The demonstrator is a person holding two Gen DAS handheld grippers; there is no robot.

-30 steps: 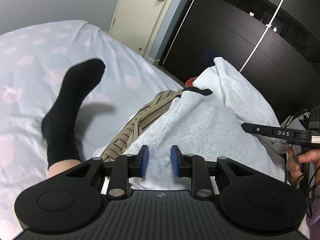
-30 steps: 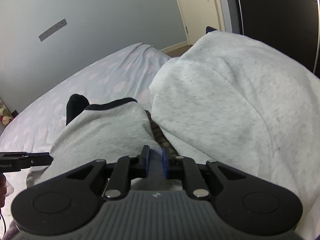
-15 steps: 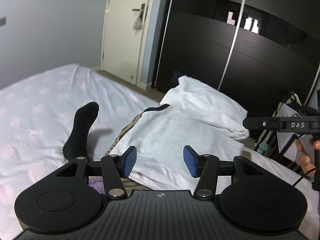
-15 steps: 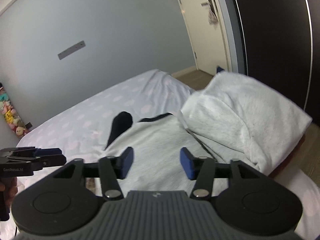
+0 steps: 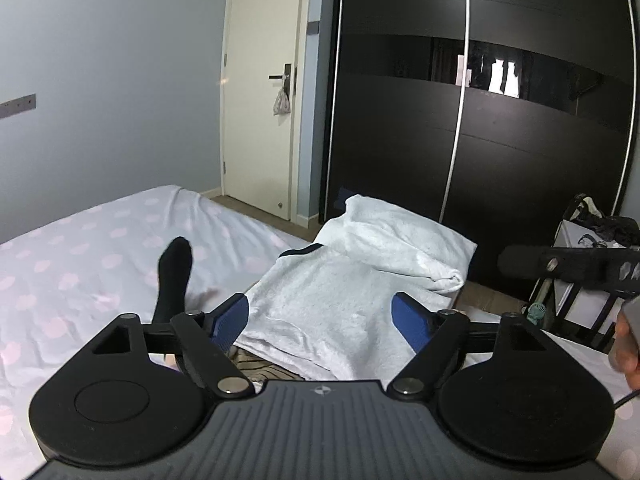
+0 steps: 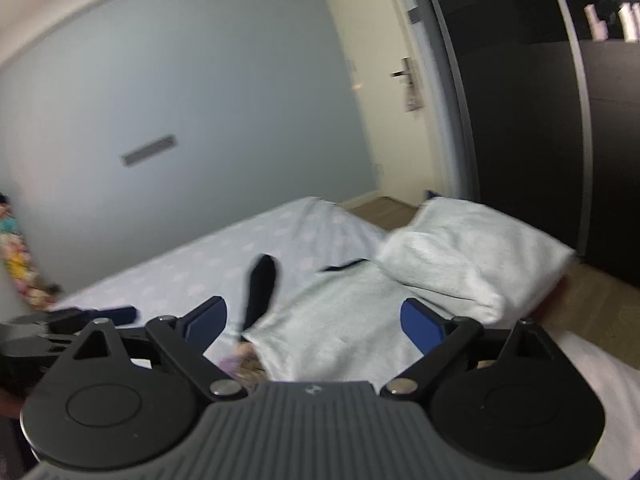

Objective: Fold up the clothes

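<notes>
Both tongs have pulled up and back from the grey sweatshirt (image 5: 340, 304) and spread their jaws further. The left tongs (image 5: 322, 322) gape wide and empty above its near hem; the right tongs (image 6: 316, 322) are equally wide and empty, in a blurred view. The one sweatshirt lies folded along the bed's (image 5: 80, 264) far right edge, its bulky folded part (image 5: 404, 246) hanging past the corner toward the wardrobe (image 5: 500, 132). One black sock (image 5: 172, 284) lies just left of it. One striped garment (image 5: 260, 366) peeks from under the near hem. The bed's left side is bare sheet.
</notes>
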